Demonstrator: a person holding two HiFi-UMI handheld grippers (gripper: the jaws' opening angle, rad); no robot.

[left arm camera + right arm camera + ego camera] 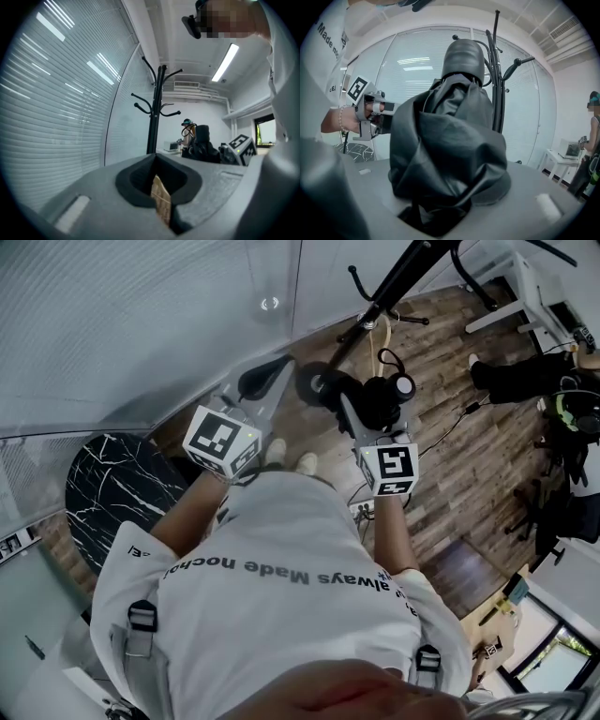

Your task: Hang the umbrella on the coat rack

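Your right claw [440, 216] is clamped on the black folded fabric umbrella [450, 136]. It bites into bunched cloth rather than anything rigid, and the bundle stands up from the jaws with its rounded dark cap uppermost. Your left claw [161, 199] is drawn narrow and holds nothing of the task; there is only a thin tan sliver at the seam, which I cannot identify. The tall black metal coat rack [157, 110], with its upcurved hooks, stands just ahead beside the slatted glass wall [61, 93]. The umbrella is near the rack but hangs on none of its hooks.

The main risk, as I judge it, is the hold: loose cloth can slide out of the jaws when you lift and tilt. In the right gripper view I cannot pick out a strap or crook to go over a hook, so a blind reach could miss. A knock against the thin pole could also rock the rack.
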